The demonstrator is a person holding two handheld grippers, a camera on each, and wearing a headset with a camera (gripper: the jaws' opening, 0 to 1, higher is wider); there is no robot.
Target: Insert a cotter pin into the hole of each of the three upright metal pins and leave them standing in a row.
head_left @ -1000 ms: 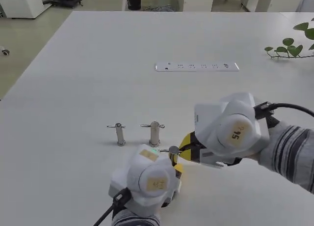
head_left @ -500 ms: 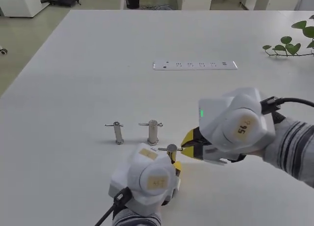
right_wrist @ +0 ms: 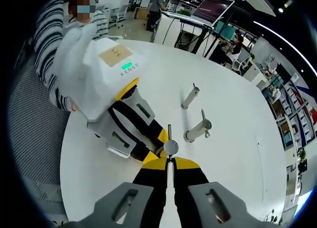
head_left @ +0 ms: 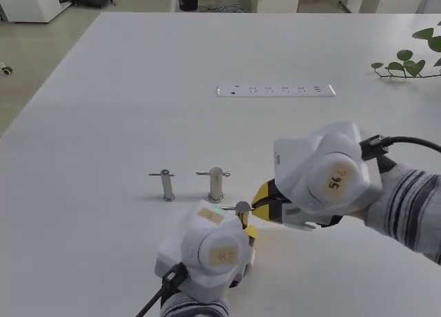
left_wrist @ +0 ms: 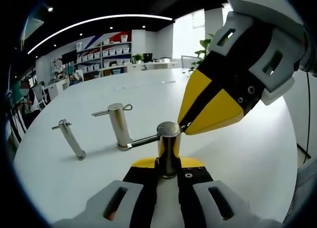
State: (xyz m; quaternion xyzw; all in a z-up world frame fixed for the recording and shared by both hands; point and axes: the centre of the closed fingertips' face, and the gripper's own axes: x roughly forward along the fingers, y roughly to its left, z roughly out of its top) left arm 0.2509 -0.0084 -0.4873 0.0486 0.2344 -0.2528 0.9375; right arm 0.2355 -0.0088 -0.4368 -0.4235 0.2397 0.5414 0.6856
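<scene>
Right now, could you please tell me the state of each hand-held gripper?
Left hand-held gripper: shut on the nearest metal pin, holding it upright.
Right hand-held gripper: shut on the cotter pin at that pin's head.

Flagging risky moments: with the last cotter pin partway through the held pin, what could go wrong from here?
1. The cotter pin tip, past the third pin, points toward the middle pin; the right gripper pushing further might knock it over.
2. The left gripper grips the third pin low, so a sideways push could tilt it.
</scene>
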